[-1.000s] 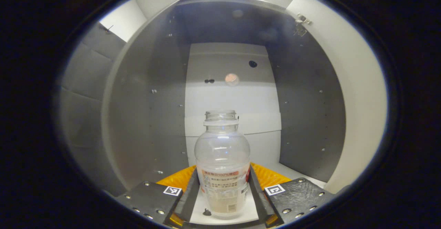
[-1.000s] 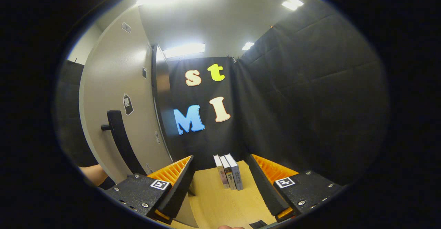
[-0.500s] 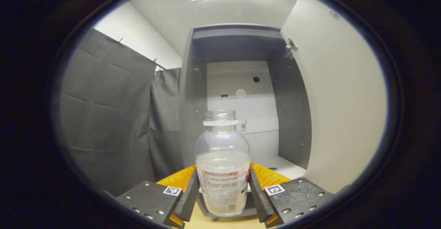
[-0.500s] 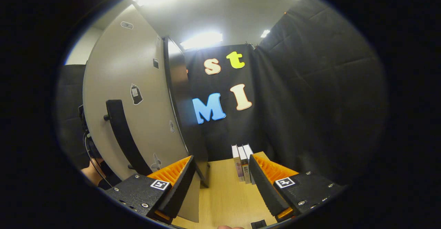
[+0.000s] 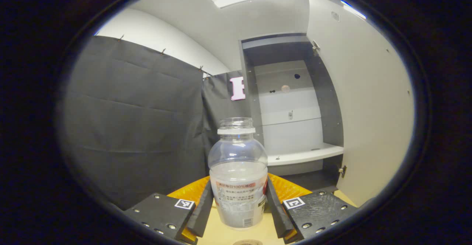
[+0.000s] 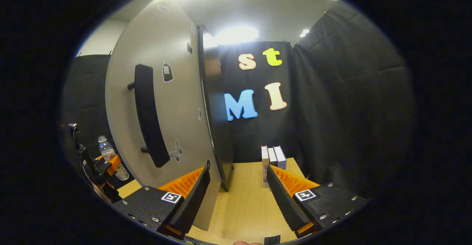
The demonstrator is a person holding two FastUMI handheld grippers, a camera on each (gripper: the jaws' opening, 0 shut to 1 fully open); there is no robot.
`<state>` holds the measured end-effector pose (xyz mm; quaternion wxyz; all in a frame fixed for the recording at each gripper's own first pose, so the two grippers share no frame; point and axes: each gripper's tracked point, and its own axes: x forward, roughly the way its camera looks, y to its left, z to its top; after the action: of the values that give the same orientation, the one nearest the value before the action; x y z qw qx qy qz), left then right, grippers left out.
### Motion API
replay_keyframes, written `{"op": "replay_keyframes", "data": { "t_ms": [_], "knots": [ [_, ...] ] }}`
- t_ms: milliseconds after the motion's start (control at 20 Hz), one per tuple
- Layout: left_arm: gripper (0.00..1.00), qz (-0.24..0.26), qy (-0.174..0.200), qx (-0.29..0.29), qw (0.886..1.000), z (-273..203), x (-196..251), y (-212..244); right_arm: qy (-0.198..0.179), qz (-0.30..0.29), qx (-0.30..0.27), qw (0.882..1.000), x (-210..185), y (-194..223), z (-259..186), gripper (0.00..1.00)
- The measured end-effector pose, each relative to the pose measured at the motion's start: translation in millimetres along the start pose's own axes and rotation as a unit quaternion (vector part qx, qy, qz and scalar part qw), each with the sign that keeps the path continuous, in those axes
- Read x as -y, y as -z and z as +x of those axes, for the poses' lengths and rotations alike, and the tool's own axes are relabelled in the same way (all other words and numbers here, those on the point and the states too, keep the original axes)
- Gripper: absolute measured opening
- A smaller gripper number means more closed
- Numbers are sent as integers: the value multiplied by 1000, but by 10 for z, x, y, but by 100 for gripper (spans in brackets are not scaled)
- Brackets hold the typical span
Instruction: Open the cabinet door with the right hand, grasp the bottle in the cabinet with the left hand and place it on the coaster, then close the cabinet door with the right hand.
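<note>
Left tongs (image 5: 239, 204) pinch the clear plastic labelled bottle (image 5: 238, 175) at lower centre, clear of the grey cabinet (image 5: 295, 119). Keep it upright, lower it squarely onto the coaster. Right tongs (image 6: 238, 197) hang spread, empty.

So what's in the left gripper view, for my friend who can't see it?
The left gripper is shut on a clear bottle with no cap, held upright above a pale wooden table. Behind it stands an open cabinet with a white shelf, its door swung out to the right.
</note>
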<state>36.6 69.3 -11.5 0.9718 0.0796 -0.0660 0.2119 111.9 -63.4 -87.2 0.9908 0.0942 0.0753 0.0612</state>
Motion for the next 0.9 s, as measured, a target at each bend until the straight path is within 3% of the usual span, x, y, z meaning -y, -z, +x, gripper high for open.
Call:
{"op": "replay_keyframes", "data": {
  "t_ms": [200, 250, 300, 450, 800, 850, 900],
  "knots": [
    [72, -7, -19, 7, 1000, 13, 0, 6, 13, -46, -32, 998, 77, 426, 99, 96],
    [72, -6, -21, 6, 1000, -1, -12, -1, 14, -55, -46, 997, 71, 569, 153, 91],
    [72, -1, -25, 5, 1000, 12, -19, 6, 18, -65, -60, 996, 93, 702, 187, 96],
    [72, 2, -16, -8, 1000, 46, -18, 66, 27, -75, -90, 993, 102, 997, 272, 96],
    [72, -15, -18, -36, 999, 71, -23, 77, 16, -105, -135, 985, 25, 1365, 345, 95],
    [78, -20, -18, -38, 999, 65, -22, 97, 15, -104, -135, 985, 1, 1380, 333, 95],
    [72, -26, -17, -40, 999, 85, -4, 124, 14, -103, -135, 985, -19, 1389, 330, 94]
  ]
}}
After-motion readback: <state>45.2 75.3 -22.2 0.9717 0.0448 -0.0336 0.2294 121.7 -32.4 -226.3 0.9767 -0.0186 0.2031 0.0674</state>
